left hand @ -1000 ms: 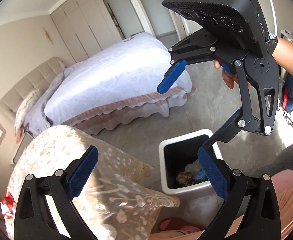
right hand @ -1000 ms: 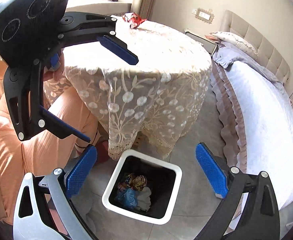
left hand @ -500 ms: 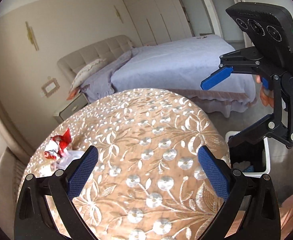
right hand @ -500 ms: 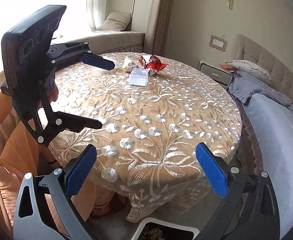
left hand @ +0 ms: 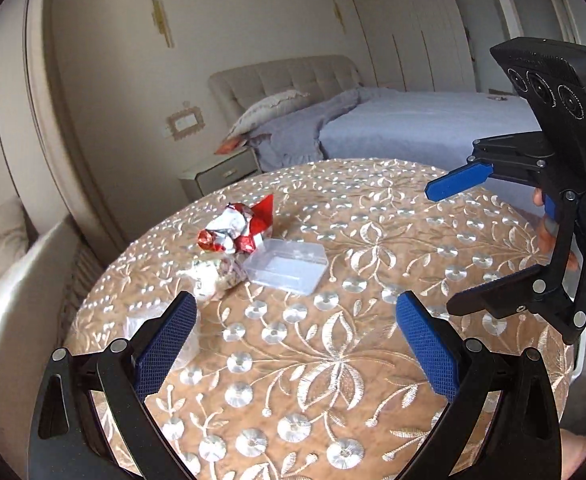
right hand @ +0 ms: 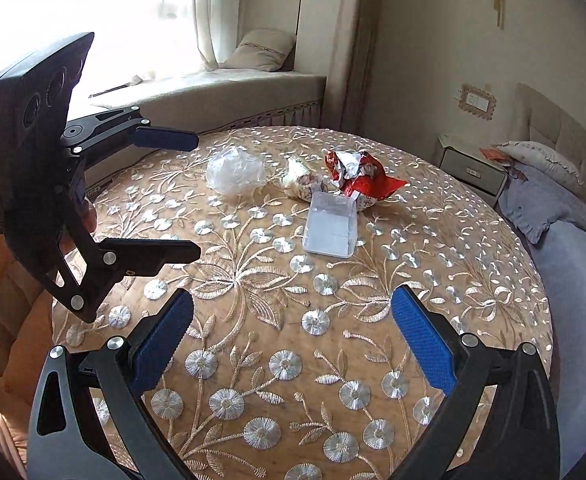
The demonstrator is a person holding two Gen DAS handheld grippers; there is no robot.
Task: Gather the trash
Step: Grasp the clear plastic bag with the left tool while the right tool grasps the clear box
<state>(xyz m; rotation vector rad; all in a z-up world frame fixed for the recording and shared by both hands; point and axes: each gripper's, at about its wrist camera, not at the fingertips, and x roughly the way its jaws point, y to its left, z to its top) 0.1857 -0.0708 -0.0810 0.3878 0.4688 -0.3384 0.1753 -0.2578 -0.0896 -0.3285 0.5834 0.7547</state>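
On the round embroidered table (left hand: 333, 360) (right hand: 253, 300) lie a crumpled red and silver wrapper (left hand: 239, 226) (right hand: 359, 174), a pale crumpled ball of wrapper (left hand: 215, 276) (right hand: 299, 178), a clear plastic box (left hand: 287, 266) (right hand: 331, 228) and a crumpled clear plastic bag (right hand: 235, 170), partly hidden behind my left finger in the left wrist view. My left gripper (left hand: 297, 348) (right hand: 173, 196) is open and empty, hovering short of the trash. My right gripper (right hand: 291, 340) (left hand: 461, 240) is open and empty above the table's near side.
A bed (left hand: 413, 128) with a grey cover stands beyond the table, a nightstand (left hand: 221, 172) (right hand: 471, 168) beside it. A window seat with a cushion (right hand: 265, 50) runs behind the table. A person's hand (left hand: 549, 232) holds the right gripper.
Both grippers have swung up and away from the white trash bin on the floor to face the table top. The trash on the table now lies closer ahead.
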